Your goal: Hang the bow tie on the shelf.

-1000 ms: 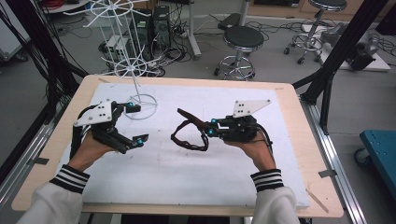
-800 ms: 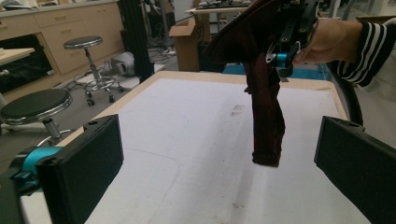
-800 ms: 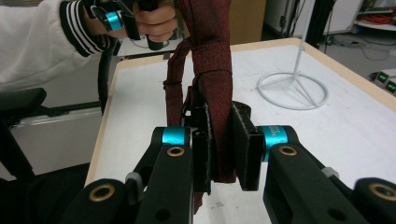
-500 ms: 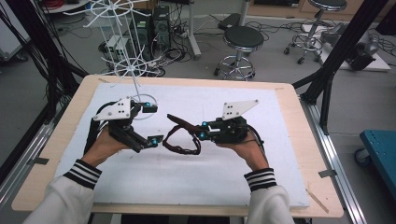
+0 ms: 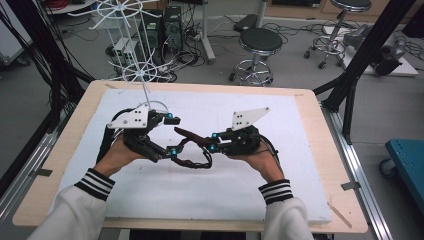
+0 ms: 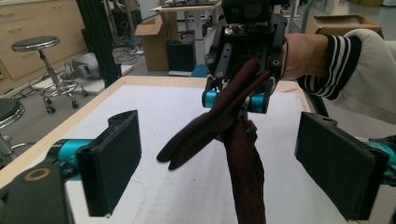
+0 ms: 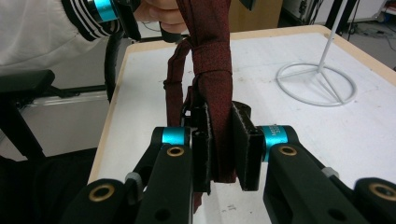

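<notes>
A dark red necktie (image 7: 212,60) hangs in the air between the two grippers, above the middle of the white foam mat (image 5: 280,195), its loops sagging down toward the mat in the high view. The right gripper (image 7: 219,147) has its pads closed on the tie's flat band, the fabric running up and away from the jaws past a wrapped knot-like fold. The left gripper (image 6: 219,158) stands wide open, one pad on either side of the tie, which passes between them without touching either — so for now the tie hangs from the right gripper alone. In my judgement the next move is for the left gripper to close on the band, and that is where it could go wrong: the fabric is limp and narrow, and in the left gripper view two tails fork apart, so the pads could pinch only one tail, or catch a fold and bunch it. A pull from the right hand before the left has closed could also drag the band out from between the open pads, or tighten the wrap. A white wire rack (image 5: 142,75) stands on its ring base at the mat's far left, its arms bare. There are no containers on the wooden table (image 5: 320,107); nothing holds anything here except the right gripper.
</notes>
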Demonstrator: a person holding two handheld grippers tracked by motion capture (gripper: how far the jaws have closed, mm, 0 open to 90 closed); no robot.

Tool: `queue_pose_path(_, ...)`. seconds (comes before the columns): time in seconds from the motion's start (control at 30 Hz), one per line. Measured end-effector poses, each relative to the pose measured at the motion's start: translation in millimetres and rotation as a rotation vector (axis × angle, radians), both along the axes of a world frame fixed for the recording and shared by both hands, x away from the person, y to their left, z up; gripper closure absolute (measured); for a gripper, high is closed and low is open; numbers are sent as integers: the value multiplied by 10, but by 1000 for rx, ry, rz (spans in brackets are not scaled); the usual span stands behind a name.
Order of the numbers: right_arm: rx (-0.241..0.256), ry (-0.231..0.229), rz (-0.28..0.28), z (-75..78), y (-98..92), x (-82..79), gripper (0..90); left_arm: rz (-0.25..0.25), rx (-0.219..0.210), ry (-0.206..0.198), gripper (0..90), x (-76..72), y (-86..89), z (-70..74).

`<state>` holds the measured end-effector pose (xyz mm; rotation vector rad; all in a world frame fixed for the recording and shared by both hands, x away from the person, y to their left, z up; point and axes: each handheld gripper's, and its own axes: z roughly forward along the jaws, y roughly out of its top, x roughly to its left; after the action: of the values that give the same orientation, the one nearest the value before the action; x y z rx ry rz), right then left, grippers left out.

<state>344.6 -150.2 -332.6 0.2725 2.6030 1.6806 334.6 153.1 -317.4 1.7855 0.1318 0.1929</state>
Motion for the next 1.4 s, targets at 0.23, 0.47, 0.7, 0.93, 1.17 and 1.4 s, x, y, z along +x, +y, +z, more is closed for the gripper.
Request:
queue_pose_path(0.23,-19,-5,7,-6,25,-1,796,-16,-5,-6,389,-8,-22,16)
queue_pose_path(0.47,-20,-10,7,-6,26,-2,795,-9,-6,-4,636,-12,4,29)
queue_pose_path(0.7,-30,-5,4,-17,30,3,793,1,17,16,842,-33,0,28)
queue_pose_path(0.93,-12,0,0,-21,27,0,767,16,14,1,846,-54,5,33)
queue_pose_path(1.17,0,-71,-68,-40,74,-41,6,21,16,-4,846,-76,18,44)
queue_pose_path(1.4,53,-65,-149,-40,-15,-32,6,36,5,-12,846,-88,76,73)
